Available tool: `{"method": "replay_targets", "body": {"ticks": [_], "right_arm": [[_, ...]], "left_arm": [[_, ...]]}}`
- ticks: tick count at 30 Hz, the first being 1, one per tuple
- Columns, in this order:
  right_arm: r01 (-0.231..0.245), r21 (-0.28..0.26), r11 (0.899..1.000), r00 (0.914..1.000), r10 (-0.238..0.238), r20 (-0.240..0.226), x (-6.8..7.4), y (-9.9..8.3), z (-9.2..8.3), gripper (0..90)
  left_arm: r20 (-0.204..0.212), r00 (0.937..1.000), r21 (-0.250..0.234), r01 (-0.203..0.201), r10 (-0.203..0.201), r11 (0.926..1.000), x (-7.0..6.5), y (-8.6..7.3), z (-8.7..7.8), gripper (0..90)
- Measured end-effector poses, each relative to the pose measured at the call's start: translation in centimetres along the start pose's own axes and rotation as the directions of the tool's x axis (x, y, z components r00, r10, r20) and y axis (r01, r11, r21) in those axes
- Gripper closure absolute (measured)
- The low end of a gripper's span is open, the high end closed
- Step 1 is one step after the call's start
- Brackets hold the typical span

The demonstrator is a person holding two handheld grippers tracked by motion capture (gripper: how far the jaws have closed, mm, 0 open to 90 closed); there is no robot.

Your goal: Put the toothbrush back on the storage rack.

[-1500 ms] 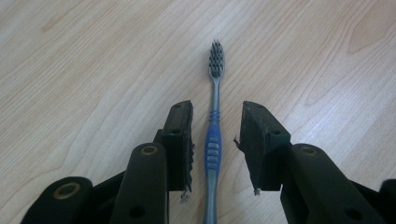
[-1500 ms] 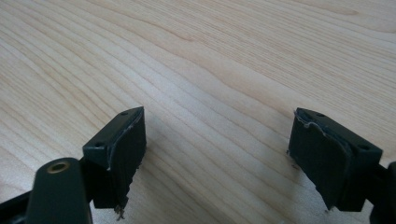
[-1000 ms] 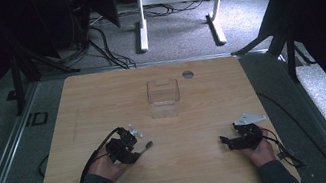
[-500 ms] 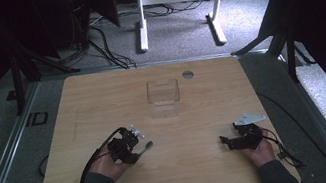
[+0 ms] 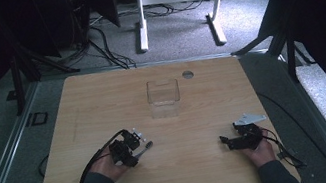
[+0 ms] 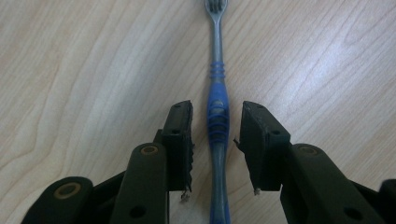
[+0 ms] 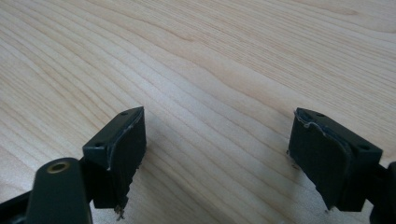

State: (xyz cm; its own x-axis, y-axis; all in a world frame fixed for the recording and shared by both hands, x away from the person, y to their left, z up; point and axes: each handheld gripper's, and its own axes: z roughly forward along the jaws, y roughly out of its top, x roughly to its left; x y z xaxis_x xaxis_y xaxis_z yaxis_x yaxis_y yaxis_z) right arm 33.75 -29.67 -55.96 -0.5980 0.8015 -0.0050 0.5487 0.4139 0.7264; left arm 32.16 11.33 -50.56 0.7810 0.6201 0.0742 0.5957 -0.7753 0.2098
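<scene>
On the left, the left tongs point(image 6: 215, 140) sit low over a blue toothbrush point(image 6: 217, 112) lying flat on the wooden worktop point(image 5: 216, 173). The two jaws are part open, one on each side of the handle, with small gaps, so nothing is gripped. Nothing has shifted since a moment ago, so I think the squeeze comes next. In the middle stands a clear box point(image 5: 164, 96). On the right, the right tongs point(image 7: 217, 154) rest wide open, holding nothing
</scene>
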Motion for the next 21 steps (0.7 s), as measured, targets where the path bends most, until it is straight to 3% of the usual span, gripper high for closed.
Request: {"method": "replay_targets", "body": {"ticks": [14, 21], "right_arm": [[-0.001, -0.001, 1.0, 1.0, 0.001, 0.0, 0.0, 0.0, 0.0, 18.7], [0.0, -0.001, 1.0, 1.0, 0.0, 0.0, 0.0, 0.0, 0.0, 18.7]], "left_arm": [[0.039, 0.9992, 0.07, 0.008, -0.011, 0.9975, 0.35, 0.05, 0.47, 72.1], [0.034, 0.9993, 0.088, 0.01, -0.013, 0.9961, 0.35, 0.24, 0.59, 74.9]]}}
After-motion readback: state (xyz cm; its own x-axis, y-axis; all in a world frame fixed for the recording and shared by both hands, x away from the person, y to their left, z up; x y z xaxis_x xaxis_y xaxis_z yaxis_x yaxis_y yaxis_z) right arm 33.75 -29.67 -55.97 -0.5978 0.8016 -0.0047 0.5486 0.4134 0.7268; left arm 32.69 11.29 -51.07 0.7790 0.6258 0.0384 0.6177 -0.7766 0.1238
